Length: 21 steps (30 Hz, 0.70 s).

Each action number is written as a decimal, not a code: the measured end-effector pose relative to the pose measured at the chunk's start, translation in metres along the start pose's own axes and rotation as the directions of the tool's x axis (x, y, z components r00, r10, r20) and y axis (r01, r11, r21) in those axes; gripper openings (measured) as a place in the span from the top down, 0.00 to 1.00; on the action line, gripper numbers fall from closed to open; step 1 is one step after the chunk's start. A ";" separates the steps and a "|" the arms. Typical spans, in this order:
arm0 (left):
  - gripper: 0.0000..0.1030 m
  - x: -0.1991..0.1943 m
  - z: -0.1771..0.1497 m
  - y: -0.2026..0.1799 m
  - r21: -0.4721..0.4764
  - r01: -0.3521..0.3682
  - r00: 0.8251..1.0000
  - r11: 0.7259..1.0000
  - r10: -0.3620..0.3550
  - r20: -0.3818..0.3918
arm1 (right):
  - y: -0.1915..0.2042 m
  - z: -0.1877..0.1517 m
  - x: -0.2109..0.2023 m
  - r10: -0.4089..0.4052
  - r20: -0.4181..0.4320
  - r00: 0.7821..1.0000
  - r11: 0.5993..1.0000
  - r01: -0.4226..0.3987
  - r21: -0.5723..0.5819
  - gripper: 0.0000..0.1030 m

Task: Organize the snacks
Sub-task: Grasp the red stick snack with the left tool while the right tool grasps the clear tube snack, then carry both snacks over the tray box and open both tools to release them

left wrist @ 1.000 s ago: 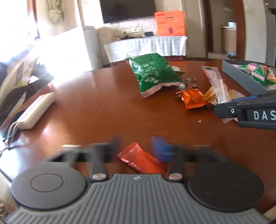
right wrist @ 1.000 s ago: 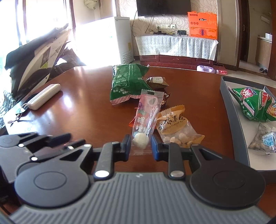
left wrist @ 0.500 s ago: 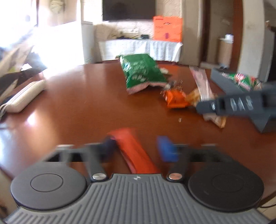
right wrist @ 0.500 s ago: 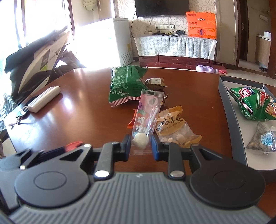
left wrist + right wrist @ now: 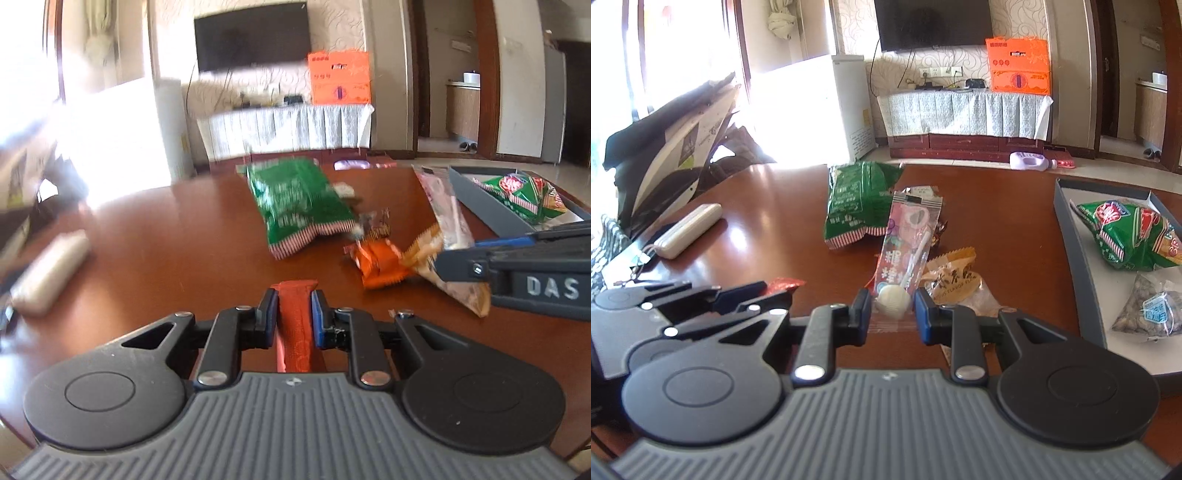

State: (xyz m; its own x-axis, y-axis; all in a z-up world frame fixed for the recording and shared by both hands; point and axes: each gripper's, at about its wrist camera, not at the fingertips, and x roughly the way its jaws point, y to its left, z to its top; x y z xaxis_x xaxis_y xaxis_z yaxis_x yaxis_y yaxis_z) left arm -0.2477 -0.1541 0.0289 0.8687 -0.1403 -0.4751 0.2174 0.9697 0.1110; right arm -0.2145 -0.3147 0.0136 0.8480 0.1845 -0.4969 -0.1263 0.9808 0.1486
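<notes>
My left gripper (image 5: 293,308) is shut on a long red snack packet (image 5: 295,332) and holds it above the brown table. My right gripper (image 5: 892,308) is shut on a pink lollipop packet (image 5: 907,243), whose white ball sits between the pads. On the table lie a green snack bag (image 5: 299,203), an orange wrapper (image 5: 380,262) and a tan peanut packet (image 5: 956,277). The grey tray (image 5: 1075,251) at the right holds a green-red bag (image 5: 1130,232) and a small seed packet (image 5: 1148,306). The right gripper shows in the left wrist view (image 5: 450,264).
A white case (image 5: 689,230) lies at the table's left side. Small dark wrappers (image 5: 369,221) lie beside the green bag. Behind the table stand a white fridge (image 5: 827,107) and a cloth-covered cabinet with an orange box (image 5: 1019,66).
My left gripper closed on the red packet and lifted it off the table, swinging right. The right gripper keeps its hold on the lollipop packet and has barely moved.
</notes>
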 end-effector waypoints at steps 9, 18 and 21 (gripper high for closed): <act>0.78 0.011 0.044 -0.025 0.093 -0.007 0.994 0.996 -0.004 0.113 | -0.023 0.014 -0.025 -0.079 0.102 0.992 0.997 0.081 -0.010 0.72; 0.78 0.028 0.060 -0.060 0.091 0.073 0.988 0.993 -0.085 0.129 | -0.054 0.020 -0.037 -0.137 0.124 0.983 0.991 0.136 0.010 0.72; 0.78 0.035 0.066 -0.075 0.109 0.091 0.984 0.990 -0.106 0.143 | -0.064 0.020 -0.042 -0.165 0.129 0.978 0.986 0.165 0.012 0.72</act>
State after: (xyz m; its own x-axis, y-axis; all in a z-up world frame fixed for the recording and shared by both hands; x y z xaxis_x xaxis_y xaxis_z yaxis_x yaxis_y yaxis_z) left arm -0.2047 -0.2451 0.0614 0.8955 -0.2696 -0.3541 0.3426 0.9254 0.1621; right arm -0.2314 -0.3867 0.0417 0.9166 0.0102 -0.3997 0.0217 0.9969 0.0753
